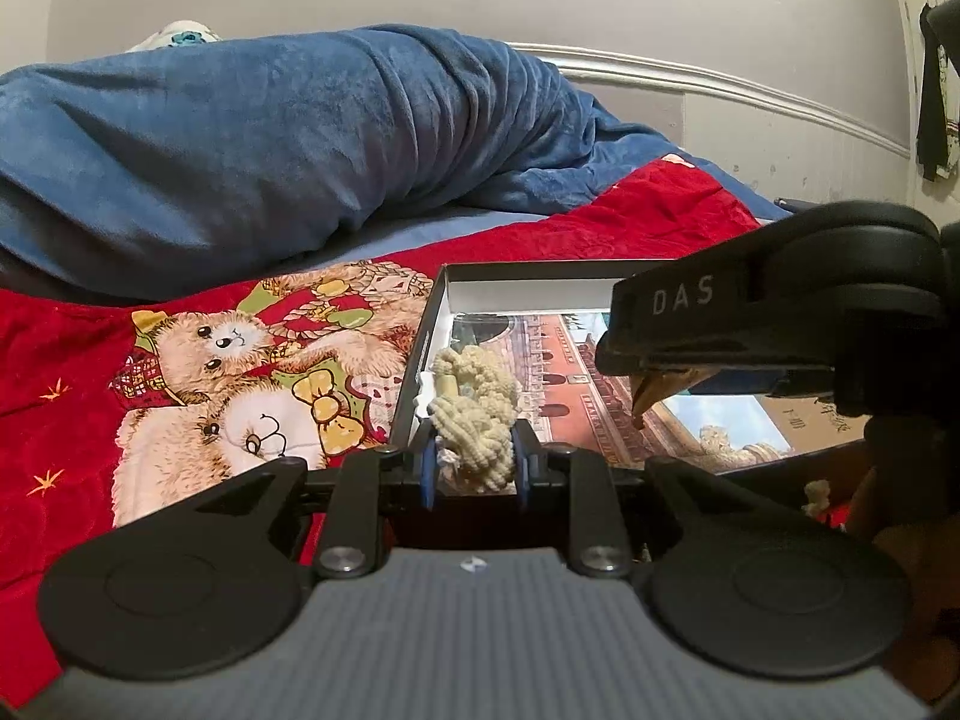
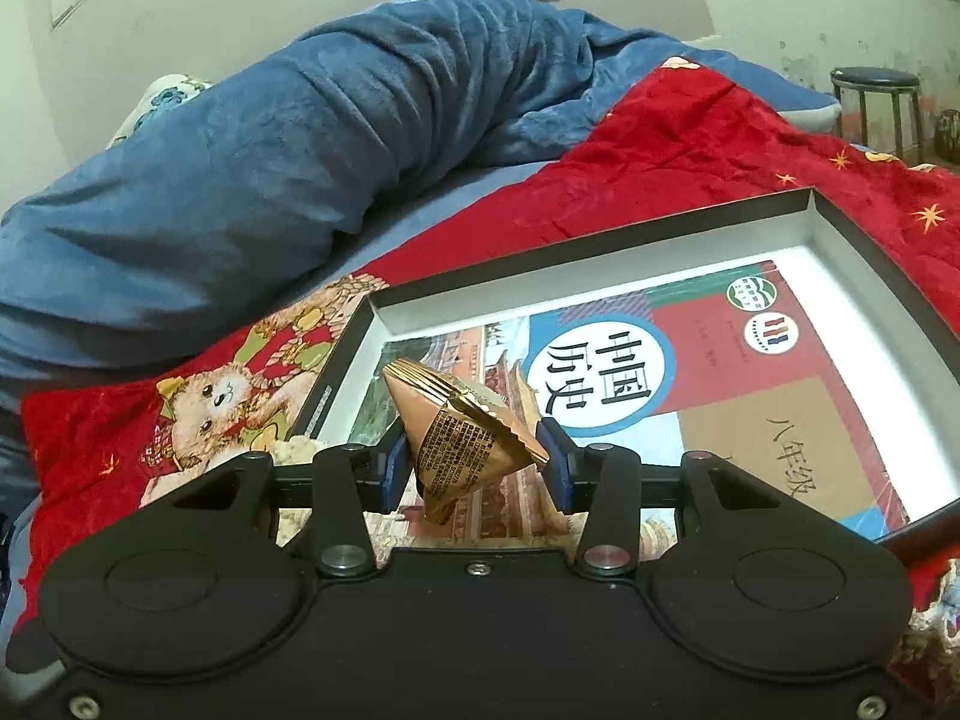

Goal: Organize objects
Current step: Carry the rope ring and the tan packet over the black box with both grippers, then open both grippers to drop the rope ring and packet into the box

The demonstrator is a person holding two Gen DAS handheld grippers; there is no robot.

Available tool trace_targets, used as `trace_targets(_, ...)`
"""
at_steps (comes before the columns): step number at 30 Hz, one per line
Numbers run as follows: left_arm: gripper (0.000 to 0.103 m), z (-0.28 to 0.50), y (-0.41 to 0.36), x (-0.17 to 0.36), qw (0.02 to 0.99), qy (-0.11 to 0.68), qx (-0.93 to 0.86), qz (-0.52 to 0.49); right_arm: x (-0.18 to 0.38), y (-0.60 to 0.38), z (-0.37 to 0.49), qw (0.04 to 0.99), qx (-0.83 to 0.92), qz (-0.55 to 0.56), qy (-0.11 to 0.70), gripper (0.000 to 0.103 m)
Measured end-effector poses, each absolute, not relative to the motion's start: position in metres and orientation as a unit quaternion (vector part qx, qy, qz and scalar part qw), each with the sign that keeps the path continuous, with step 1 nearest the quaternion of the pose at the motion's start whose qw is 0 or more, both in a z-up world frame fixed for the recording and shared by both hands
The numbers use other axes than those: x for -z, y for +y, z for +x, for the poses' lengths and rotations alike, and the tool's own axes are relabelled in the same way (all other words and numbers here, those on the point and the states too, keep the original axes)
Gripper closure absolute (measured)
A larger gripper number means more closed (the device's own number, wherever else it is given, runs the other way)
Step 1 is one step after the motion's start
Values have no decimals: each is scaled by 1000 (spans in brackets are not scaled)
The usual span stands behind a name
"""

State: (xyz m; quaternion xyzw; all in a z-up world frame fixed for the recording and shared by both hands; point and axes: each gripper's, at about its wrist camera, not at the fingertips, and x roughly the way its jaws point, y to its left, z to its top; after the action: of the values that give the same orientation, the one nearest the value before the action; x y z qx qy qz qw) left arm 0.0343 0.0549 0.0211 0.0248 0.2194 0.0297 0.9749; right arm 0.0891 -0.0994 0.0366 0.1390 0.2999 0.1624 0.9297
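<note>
An open black-rimmed box (image 2: 600, 223) with a white inside lies on the bed, and a history textbook (image 2: 720, 372) lies flat in it. My left gripper (image 1: 474, 468) is at the box's near left corner. Its blue pads are shut on a cream woolly bundle (image 1: 474, 414), whose far end rests inside the box (image 1: 540, 269). My right gripper (image 2: 475, 468) is shut on a gold foil snack packet (image 2: 462, 420), held tilted just above the book's near left part. In the left wrist view the packet's tip (image 1: 647, 396) pokes down from the right gripper over the book (image 1: 564, 384).
The box sits on a red blanket with teddy bears (image 1: 210, 372). A bulky blue blanket (image 1: 270, 138) is heaped behind it along the wall. A dark stool (image 2: 876, 90) stands beyond the bed at far right. A dark garment (image 1: 933, 108) hangs on the right wall.
</note>
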Motion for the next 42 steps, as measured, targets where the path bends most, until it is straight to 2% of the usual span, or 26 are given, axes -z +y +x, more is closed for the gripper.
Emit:
trace_targets(6, 72, 34, 54, -21, 975, 217, -32, 26, -34, -103, 91, 925, -163, 146, 309, 60)
trace_targets(8, 56, 36, 55, -20, 975, 218, -33, 23, -31, -106, 94, 918, -169, 168, 317, 60)
trace_targets(13, 46, 37, 59, -20, 975, 222, -31, 11, -27, -103, 96, 918, -165, 155, 327, 60)
trace_targets(15, 36, 36, 57, -21, 975, 219, -18, 13, -24, -104, 96, 914, -168, 164, 331, 60)
trace_targets(17, 20, 32, 55, -21, 977, 212, 4, 19, -22, -104, 98, 913, -166, 165, 334, 59)
trace_targets(20, 12, 26, 48, -21, 980, 193, -12, 37, -22, -105, 97, 915, -165, 163, 330, 57)
trace_targets(24, 11, 27, 49, -21, 980, 197, -15, 29, -25, -111, 93, 916, -169, 181, 316, 33)
trace_targets(27, 11, 29, 53, -24, 980, 199, -22, 17, -34, -116, 85, 920, -178, 189, 295, 31)
trace_targets(36, 10, -9, 49, -43, 979, 190, 50, -45, -81, -160, 15, 952, -148, 174, 203, 16)
trace_targets(42, 10, -35, 32, -42, 975, 199, 83, -55, -86, -193, -22, 959, -88, 192, 191, 16)
